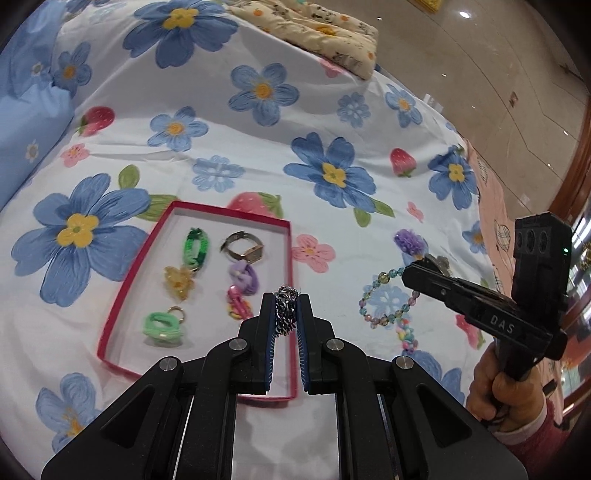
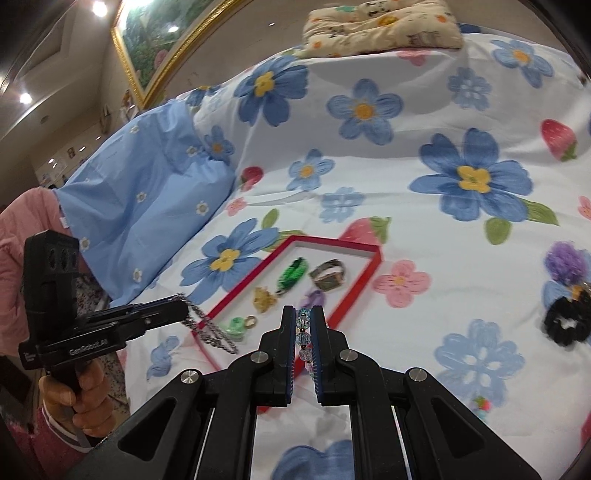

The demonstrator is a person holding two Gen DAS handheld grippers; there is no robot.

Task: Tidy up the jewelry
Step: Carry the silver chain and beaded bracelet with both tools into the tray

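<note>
A red shallow box (image 1: 288, 258) (image 2: 354, 291) lies on the flowered bedsheet and holds several pieces: a green scrunchie (image 1: 195, 247), a watch (image 1: 243, 249), a yellow clip (image 1: 179, 282), a purple piece (image 1: 245, 277) and a green ring piece (image 1: 162, 328). My left gripper (image 1: 286, 308) is shut on a silver chain (image 1: 286, 314) above the box's right edge; the chain hangs from it in the right wrist view (image 2: 210, 328). My right gripper (image 2: 304, 319) is shut on a clear beaded bracelet (image 2: 304, 332), right of the box; its loop shows in the left wrist view (image 1: 388, 299).
A purple scrunchie (image 1: 408, 240) (image 2: 565, 262), a black scrunchie (image 2: 565, 325) and a pastel bead string (image 1: 406, 336) lie on the sheet right of the box. A blue pillow (image 2: 147, 206) lies at left, a cream cushion (image 1: 325, 33) at the far edge.
</note>
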